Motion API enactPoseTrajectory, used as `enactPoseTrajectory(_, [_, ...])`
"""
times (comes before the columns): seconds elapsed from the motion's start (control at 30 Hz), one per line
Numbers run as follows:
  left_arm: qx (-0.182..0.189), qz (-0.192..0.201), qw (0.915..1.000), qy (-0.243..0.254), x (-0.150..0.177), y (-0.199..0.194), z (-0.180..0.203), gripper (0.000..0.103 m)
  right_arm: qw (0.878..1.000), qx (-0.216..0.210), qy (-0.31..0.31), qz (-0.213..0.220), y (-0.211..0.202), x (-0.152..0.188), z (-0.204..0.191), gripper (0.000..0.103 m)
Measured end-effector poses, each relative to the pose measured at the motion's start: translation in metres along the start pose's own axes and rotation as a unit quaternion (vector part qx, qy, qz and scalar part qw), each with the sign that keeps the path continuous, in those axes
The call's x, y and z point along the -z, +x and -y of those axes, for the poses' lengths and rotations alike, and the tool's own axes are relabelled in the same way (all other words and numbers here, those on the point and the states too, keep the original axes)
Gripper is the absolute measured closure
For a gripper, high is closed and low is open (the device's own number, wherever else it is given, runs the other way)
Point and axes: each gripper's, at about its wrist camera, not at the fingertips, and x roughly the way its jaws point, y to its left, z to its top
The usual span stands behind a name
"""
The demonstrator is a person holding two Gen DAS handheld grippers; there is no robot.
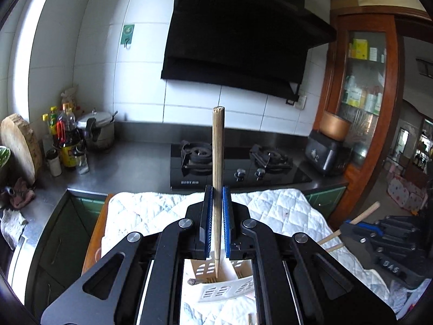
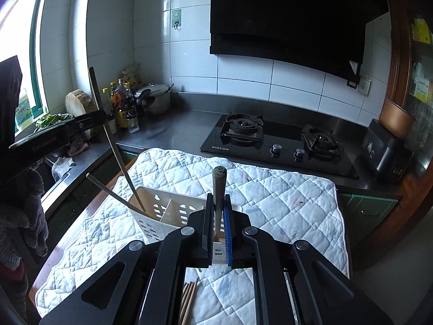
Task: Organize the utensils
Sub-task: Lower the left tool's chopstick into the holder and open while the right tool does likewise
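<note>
Right wrist view: both claws pinch chopsticks over a quilted cloth [image 2: 284, 200] beside the stove [image 2: 276, 140].

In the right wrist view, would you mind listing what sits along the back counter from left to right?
Round wooden chopping block → cluster of sauce bottles → pressure cooker → left gas burner → right gas burner → black appliance beside the wooden cabinet.

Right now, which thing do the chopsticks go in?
Find the white quilted cloth before the black gas stove. On its left part stands a white slotted plastic basket with a divider, the only container there, with two chopsticks poking out.
</note>
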Motion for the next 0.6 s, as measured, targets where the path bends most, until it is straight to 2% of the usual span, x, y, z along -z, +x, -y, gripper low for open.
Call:
enactPoseTrajectory(0.3, [0.001,-0.052,0.9986,-0.004,0.026,0.024,-0.012,0.097,1.0,-0.003,0.006,-0.014,0.013,0.008,0.001,0.096])
enactPoseTrajectory(0.37, [-0.002,-0.052,0.9986,-0.001,0.027,0.024,-0.013,0.094,1.0,-0.006,0.004,-0.017,0.016,0.009,0.0,0.096])
enactPoseTrajectory(0.53, [0.003,-0.049,0.9988,0.005,0.029,0.014,-0.009,0.093,1.0,-0.007,0.005,-0.017,0.018,0.012,-0.004,0.096])
enactPoseTrajectory(0.6, [0.003,-0.045,0.999,0.009,0.029,0.007,-0.007,0.082,1.0,-0.007,0.007,-0.013,0.015,0.013,-0.004,0.092])
